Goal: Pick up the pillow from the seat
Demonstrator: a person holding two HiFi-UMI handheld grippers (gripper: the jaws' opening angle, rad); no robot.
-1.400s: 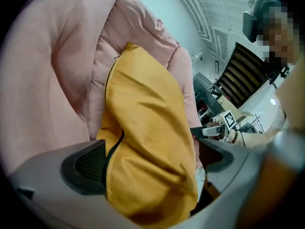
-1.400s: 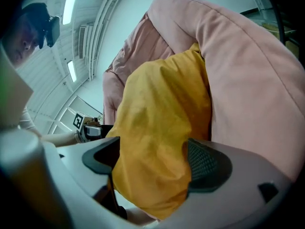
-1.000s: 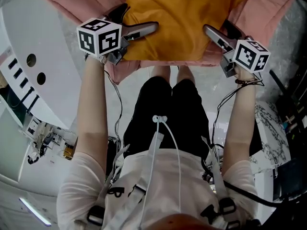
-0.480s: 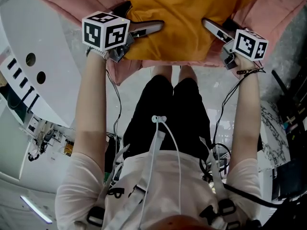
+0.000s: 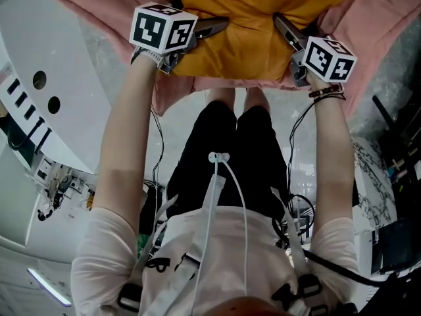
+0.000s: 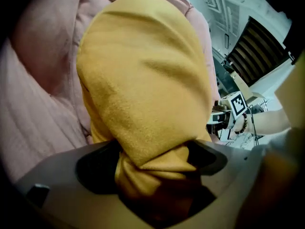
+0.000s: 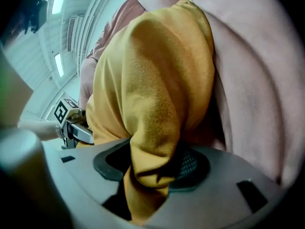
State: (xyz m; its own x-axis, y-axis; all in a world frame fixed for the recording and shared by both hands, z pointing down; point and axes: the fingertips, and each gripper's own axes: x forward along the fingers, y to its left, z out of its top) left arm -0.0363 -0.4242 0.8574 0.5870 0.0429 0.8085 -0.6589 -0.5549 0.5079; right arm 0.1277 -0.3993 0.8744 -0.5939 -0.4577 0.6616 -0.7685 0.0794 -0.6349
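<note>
As their jaws close, the left tool pinches bunched fabric at the near left corner of the mustard pillow, and the right tool pinches its near right corner. The pillow lies by the near edge of the pink seat, with padding crowding both its sides.

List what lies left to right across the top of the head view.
White panel with holes → left gripper → orange pillow → right gripper → pink seat cover. Both grippers' fingers are closing, pillow fabric between them.
</note>
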